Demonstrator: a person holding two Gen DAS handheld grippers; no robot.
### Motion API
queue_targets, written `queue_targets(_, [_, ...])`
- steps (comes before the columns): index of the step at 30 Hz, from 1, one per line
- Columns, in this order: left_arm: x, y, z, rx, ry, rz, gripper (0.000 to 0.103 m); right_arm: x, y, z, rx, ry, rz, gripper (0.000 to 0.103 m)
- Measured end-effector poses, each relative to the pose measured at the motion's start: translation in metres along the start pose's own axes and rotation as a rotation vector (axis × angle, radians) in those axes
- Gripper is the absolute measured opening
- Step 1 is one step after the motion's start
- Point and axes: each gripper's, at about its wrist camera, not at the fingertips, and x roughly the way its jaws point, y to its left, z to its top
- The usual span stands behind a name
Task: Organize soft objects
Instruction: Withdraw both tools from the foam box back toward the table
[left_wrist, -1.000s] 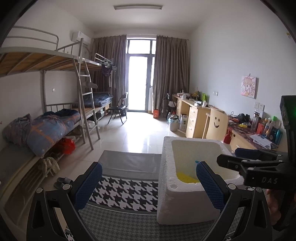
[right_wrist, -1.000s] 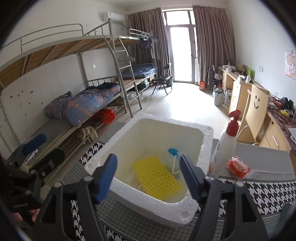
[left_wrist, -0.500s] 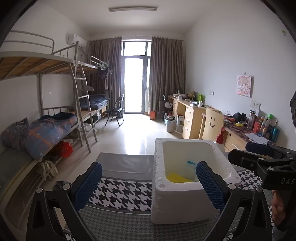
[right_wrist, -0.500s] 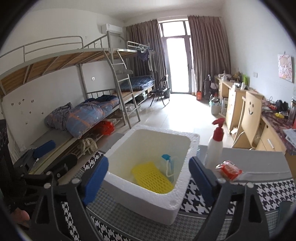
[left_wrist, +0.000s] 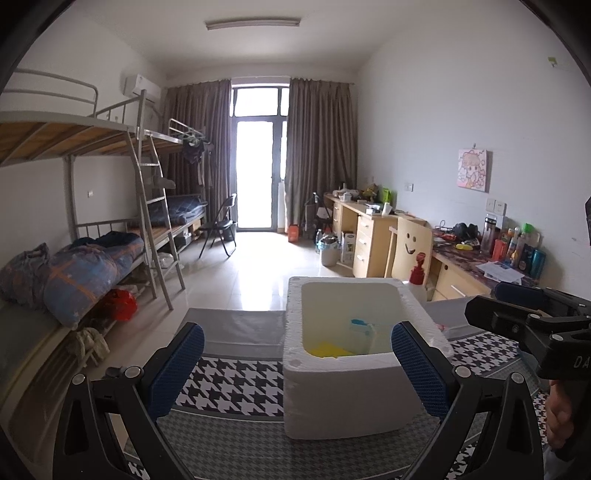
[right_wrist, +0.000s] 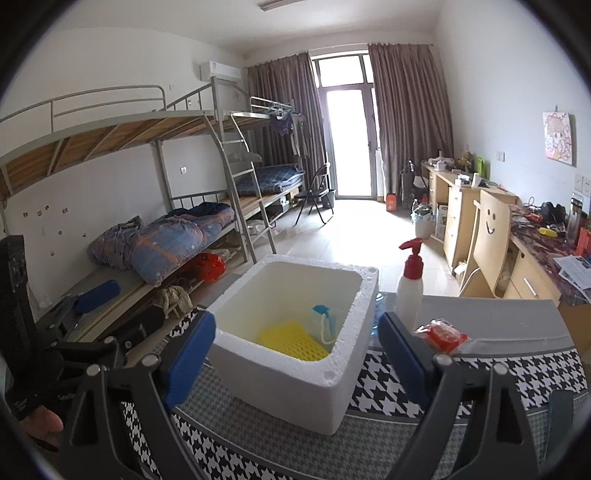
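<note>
A white foam box (left_wrist: 347, 387) (right_wrist: 295, 384) stands on the houndstooth cloth. Inside it lie a yellow mesh pad (right_wrist: 291, 339) (left_wrist: 328, 349) and a clear pouch with a blue top (right_wrist: 325, 321) (left_wrist: 364, 328). My left gripper (left_wrist: 297, 328) is open, a little short of the box's near wall, with nothing held. My right gripper (right_wrist: 295, 321) is open wide and empty, back from the box's near corner. A red packet (right_wrist: 443, 332) lies on the cloth right of the box, beside a white pump bottle with a red top (right_wrist: 410, 284) (left_wrist: 417, 277).
A grey strip of cloth (left_wrist: 236, 325) runs behind the houndstooth part. Bunk beds with bedding (right_wrist: 166, 240) line the left wall. On the right are desks (left_wrist: 369, 236) and a wooden chair with a smiley face (right_wrist: 491, 232). A hand (left_wrist: 561, 413) holds the right gripper.
Both grippers have drawn back from the foam box, which now looks smaller and farther away. The right gripper's jaws have spread wider, and the pump bottle now stands clear of its right finger.
</note>
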Motion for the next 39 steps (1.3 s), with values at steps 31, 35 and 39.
queue_targets(31, [-0.039, -0.038, -0.015, 0.033, -0.039, -0.114, 0.102, -0.062, -0.004, -0.034, 0.012, -0.116, -0.072, 0.101])
queue_targets(35, [-0.043, -0.041, -0.019, 0.033, -0.046, -0.134, 0.102, -0.067, -0.006, -0.038, 0.018, -0.123, -0.092, 0.101])
queue_targets(39, [-0.044, -0.043, -0.021, 0.025, -0.048, -0.155, 0.102, -0.072, -0.01, -0.043, 0.025, -0.128, -0.1, 0.101])
